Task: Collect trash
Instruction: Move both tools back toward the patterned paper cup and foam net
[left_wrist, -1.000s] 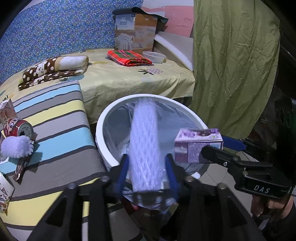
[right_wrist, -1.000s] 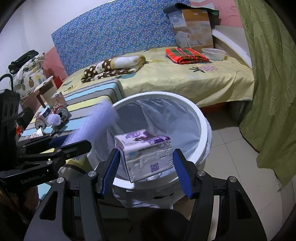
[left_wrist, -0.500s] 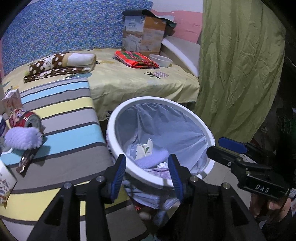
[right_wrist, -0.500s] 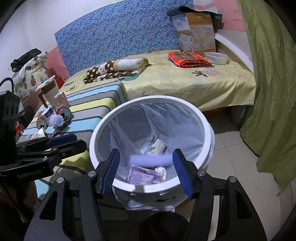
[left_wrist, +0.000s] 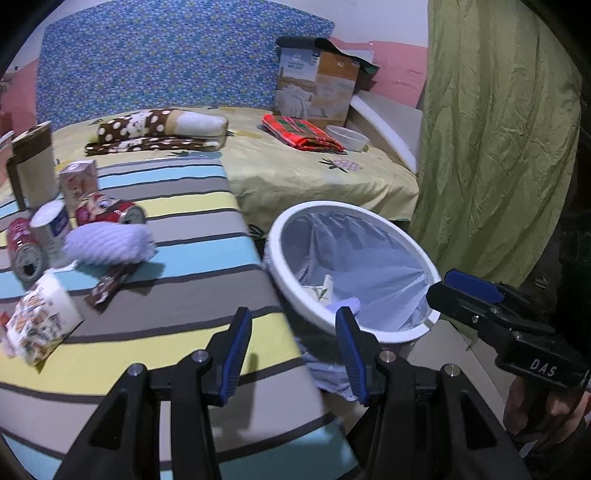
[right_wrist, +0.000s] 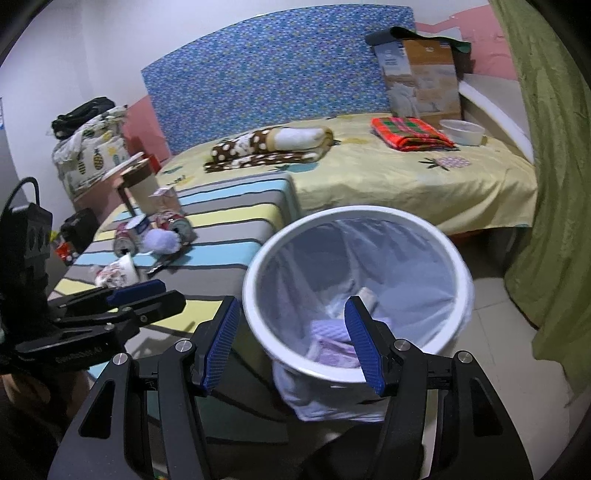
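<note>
Foam sleeve (right_wrist: 328, 328) and carton (right_wrist: 334, 350) dropped into bin (right_wrist: 458, 266), left claw (left_wrist: 293, 341) and right claw (right_wrist: 291, 341) spread wide, empty.

On my striped surface (left_wrist: 207, 258), near its left edge, lie cans (left_wrist: 110, 214), cartons (left_wrist: 78, 181), a white foam net (left_wrist: 110, 243) and a wrapper (left_wrist: 110, 284). The bin (right_wrist: 354, 288) stands on the floor (right_wrist: 491, 332) off its right edge.

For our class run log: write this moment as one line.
left gripper: open, empty | right gripper: open, empty | trash bin: holds foam net, purple carton
</note>
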